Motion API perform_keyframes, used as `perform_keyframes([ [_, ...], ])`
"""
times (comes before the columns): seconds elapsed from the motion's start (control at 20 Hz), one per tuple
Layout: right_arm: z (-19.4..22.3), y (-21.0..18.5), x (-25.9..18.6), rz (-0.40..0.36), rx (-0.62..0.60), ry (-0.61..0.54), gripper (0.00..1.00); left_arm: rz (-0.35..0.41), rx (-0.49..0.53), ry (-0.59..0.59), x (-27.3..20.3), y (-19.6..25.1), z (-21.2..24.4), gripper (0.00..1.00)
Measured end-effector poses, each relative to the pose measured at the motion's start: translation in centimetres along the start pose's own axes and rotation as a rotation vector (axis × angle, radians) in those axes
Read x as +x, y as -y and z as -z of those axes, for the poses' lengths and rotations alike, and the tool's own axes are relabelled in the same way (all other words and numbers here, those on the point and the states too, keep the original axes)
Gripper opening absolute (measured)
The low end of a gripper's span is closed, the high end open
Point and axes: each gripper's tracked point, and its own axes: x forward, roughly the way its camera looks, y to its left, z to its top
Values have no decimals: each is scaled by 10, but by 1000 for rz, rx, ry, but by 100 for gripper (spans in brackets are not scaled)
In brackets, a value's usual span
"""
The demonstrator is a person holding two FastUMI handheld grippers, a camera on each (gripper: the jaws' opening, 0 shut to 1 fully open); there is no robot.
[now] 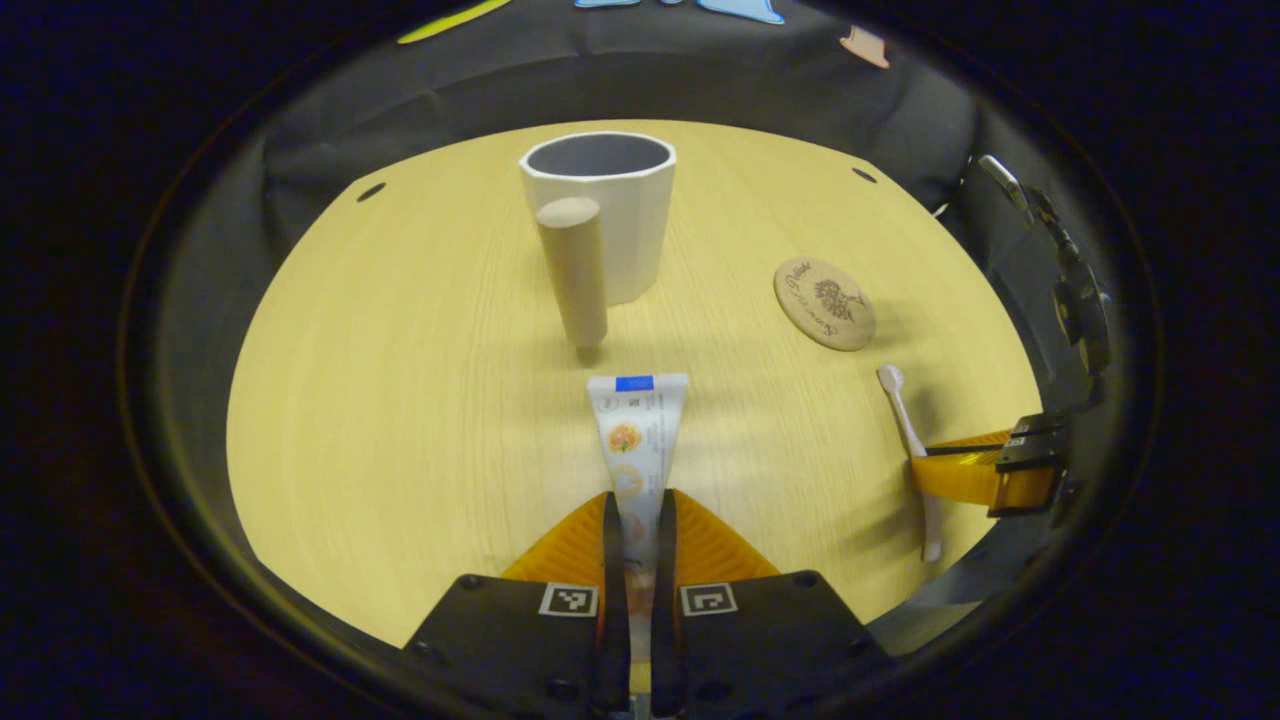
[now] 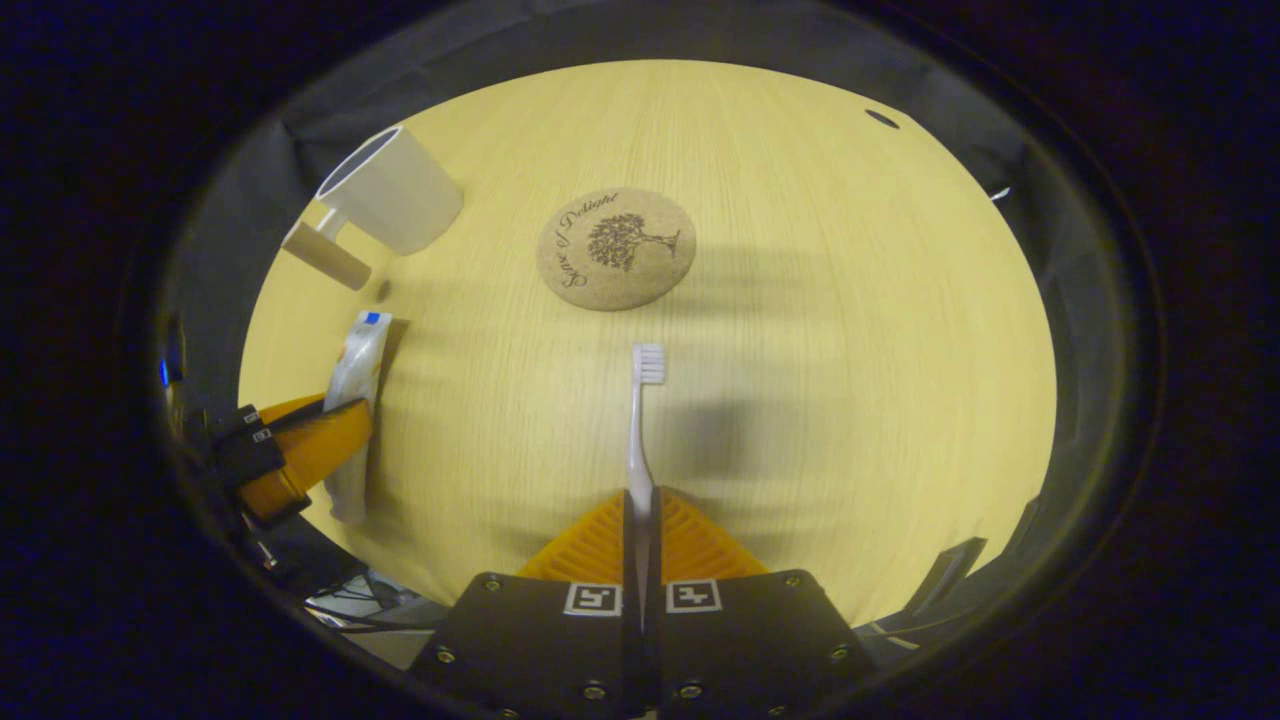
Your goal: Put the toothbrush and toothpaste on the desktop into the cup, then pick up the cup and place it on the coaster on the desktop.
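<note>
A white cup (image 1: pixel 610 215) with a wooden peg handle (image 1: pixel 575 270) stands upright at the far middle of the round wooden table (image 1: pixel 400 400). My left gripper (image 1: pixel 638 500) is shut on the white toothpaste tube (image 1: pixel 638 430), which points toward the cup. To the right lies the round cork coaster (image 1: pixel 824 303). In the right gripper view my right gripper (image 2: pixel 640 497) is shut on the white toothbrush (image 2: pixel 640 420), bristles pointing at the coaster (image 2: pixel 616 248). The cup (image 2: pixel 392 200) sits far left there. The other gripper (image 1: pixel 985 470) holds the toothbrush (image 1: pixel 905 425) at the right in the left gripper view.
The table's rim curves close on every side, with black cloth behind it. Small dark holes (image 1: pixel 371 191) mark the tabletop near its far edge. Bare wood lies between the cup and the coaster. In the right gripper view, the left gripper (image 2: pixel 300 445) with the tube (image 2: pixel 358 370) sits at the left edge.
</note>
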Motion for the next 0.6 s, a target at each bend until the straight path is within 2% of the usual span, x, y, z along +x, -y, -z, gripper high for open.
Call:
perform_keyframes([
  [0.25,-2,-3,-7,-24,6,19,2,28,-60,60,-20,1,-14,15],
  [0.6,-9,-1,-14,-32,17,42,2,68,-84,196,-82,4,-72,16],
])
